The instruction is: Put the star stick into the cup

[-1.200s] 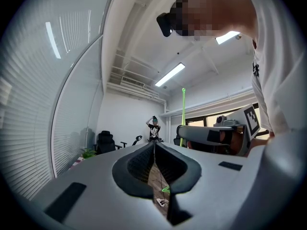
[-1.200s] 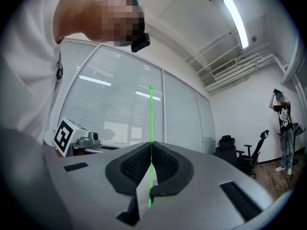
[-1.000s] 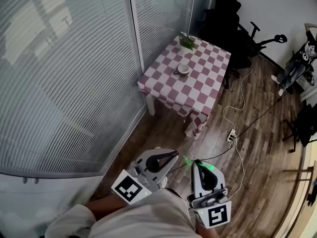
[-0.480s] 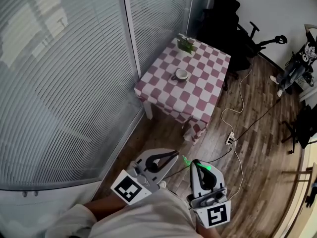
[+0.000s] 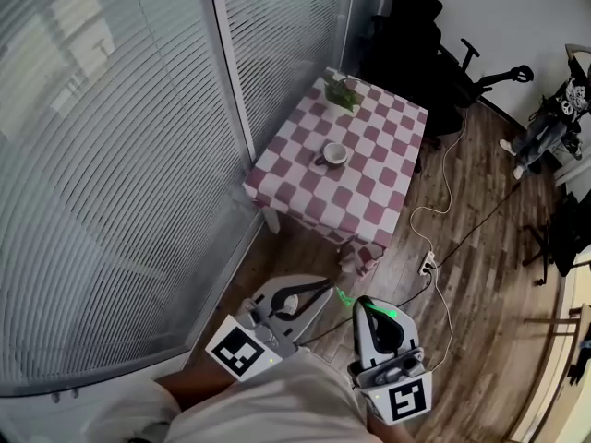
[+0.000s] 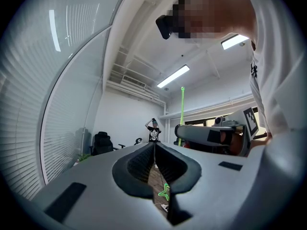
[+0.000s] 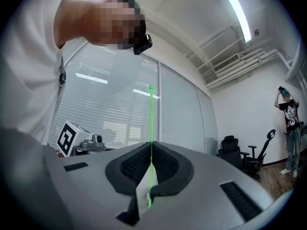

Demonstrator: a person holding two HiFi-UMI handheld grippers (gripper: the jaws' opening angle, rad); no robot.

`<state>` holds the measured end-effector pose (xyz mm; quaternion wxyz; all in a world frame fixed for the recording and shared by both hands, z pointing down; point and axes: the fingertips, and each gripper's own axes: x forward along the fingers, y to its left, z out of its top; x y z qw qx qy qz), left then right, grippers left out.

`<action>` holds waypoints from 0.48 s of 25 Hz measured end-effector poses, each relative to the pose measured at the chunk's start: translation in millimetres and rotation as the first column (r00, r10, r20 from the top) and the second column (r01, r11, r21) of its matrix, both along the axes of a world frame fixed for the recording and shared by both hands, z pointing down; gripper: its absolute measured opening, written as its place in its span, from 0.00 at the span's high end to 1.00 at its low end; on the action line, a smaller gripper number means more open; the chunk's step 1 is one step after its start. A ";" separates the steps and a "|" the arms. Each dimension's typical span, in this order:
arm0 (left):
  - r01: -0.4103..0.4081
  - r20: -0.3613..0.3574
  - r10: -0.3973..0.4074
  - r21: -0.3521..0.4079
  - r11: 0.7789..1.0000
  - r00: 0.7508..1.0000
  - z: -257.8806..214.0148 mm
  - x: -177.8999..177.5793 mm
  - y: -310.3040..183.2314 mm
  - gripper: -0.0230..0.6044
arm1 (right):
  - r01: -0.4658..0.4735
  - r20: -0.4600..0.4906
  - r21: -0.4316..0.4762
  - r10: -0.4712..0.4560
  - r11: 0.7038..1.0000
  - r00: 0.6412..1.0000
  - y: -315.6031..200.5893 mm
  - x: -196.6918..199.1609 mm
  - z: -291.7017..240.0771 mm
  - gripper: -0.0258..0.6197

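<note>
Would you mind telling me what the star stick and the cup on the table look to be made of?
The star stick looks like translucent green plastic: thin, straight and brightly glowing. The cup is probably glazed ceramic, pale and smooth-looking, though it is too small here to be sure.

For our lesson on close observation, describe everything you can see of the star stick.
The star stick is a very thin, straight, bright green rod with a tiny knob at its top; its material is unclear. The right gripper is shut on it, holding it upright across the jaws. In the left gripper view, a small green star appears to be its lower end. Only the jaws touch it, far from the cup on the checked table.
</note>
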<state>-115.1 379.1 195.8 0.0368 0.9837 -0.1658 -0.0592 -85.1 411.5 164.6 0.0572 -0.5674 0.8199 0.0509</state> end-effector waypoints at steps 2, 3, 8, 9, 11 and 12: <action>-0.011 0.002 0.011 -0.001 1.000 1.000 -0.8 2.3 -14.3 0.90 | -0.011 0.004 0.002 0.011 1.000 1.000 -14.7 1.1 -1.7 0.91; -0.016 0.005 0.016 -0.002 1.000 1.000 -0.8 3.1 -21.4 0.90 | -0.016 0.000 0.005 0.016 1.000 1.000 -21.9 1.4 -2.2 0.91; -0.039 0.006 0.039 0.004 0.999 0.999 -1.2 3.2 -58.0 0.90 | -0.040 -0.020 0.005 0.041 0.999 0.999 -59.1 -0.3 -0.2 0.91; -0.041 0.003 0.041 0.002 0.999 0.999 -0.8 2.6 -65.8 0.90 | -0.042 -0.019 0.003 0.042 0.999 0.999 -66.7 -1.0 1.0 0.91; -0.043 -0.001 0.043 -0.006 0.999 0.999 0.2 1.2 -81.8 0.90 | -0.045 -0.016 0.000 0.045 0.999 0.999 -82.5 -2.7 2.7 0.91; -0.044 -0.001 0.044 -0.007 0.999 0.999 0.5 0.4 -89.2 0.90 | -0.047 -0.015 -0.002 0.047 0.999 0.999 -89.8 -3.5 3.2 0.91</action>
